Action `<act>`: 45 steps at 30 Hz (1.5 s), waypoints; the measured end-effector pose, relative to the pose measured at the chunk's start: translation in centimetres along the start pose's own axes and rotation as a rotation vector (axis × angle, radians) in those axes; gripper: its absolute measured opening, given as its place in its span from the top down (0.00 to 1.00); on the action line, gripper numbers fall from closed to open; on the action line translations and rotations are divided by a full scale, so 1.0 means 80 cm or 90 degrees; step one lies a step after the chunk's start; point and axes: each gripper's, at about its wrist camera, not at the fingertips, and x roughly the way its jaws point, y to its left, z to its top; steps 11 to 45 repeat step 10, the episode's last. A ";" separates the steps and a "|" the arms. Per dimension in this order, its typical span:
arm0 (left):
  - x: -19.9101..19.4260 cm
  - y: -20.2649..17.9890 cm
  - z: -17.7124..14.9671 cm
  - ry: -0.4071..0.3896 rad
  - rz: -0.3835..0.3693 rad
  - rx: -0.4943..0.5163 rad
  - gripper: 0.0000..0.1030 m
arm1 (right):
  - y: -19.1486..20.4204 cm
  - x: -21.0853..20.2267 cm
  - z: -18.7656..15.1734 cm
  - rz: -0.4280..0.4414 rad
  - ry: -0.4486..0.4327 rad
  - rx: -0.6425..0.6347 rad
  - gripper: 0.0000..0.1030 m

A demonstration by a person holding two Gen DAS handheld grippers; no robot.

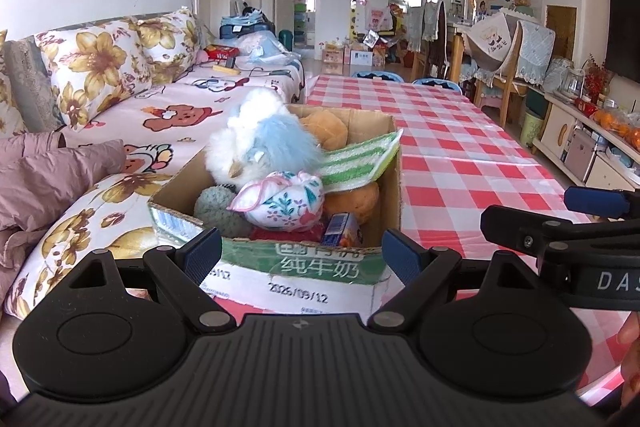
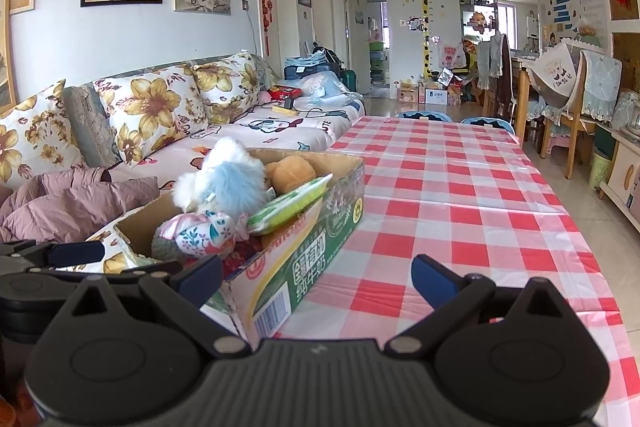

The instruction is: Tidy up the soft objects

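Cardboard box (image 1: 304, 267) is seen on the table (image 1: 460, 163), at its left edge next to the sofa (image 1: 168, 107). Table is covered w/ a red-and-white checked cloth.

Box is packed w/ soft items:
- white-and-blue fluffy plush (image 1: 260, 143) on top, far-left side, sticking up above the rim
- floral fabric pouch (image 1: 286, 201) just below it, toward the near wall
- grey knitted ball (image 1: 216, 209) touching the pouch on its left
- green-striped cloth (image 1: 360, 159) tilted against the right wall, one corner over the rim
- orange plush (image 1: 326, 129) at the far end; another orange piece shows under the cloth, can't tell if it is the same toy
- small blue packet (image 1: 340, 229) wedged at the near wall

Left gripper (image 1: 302, 255) is held just in front of the box's near wall, jaws spread wide, nothing between them.

Right gripper (image 2: 318, 277) is held beside the box's right front corner, over the table, jaws likewise spread and empty. In the left wrist view it shows at the right edge, apart from the box.

Pink jacket (image 1: 52, 179) is lying on the sofa, left of the box.
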 end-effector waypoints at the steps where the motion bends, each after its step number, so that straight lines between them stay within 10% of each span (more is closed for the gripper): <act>1: 0.000 -0.002 0.000 -0.002 -0.002 -0.001 0.00 | -0.002 0.000 0.000 0.000 -0.001 0.001 0.03; 10: -0.007 -0.066 0.036 -0.048 -0.025 0.025 0.00 | -0.076 -0.010 0.012 -0.060 -0.050 0.055 0.03; 45: -0.007 -0.066 0.036 -0.048 -0.025 0.025 0.00 | -0.076 -0.010 0.012 -0.060 -0.050 0.055 0.03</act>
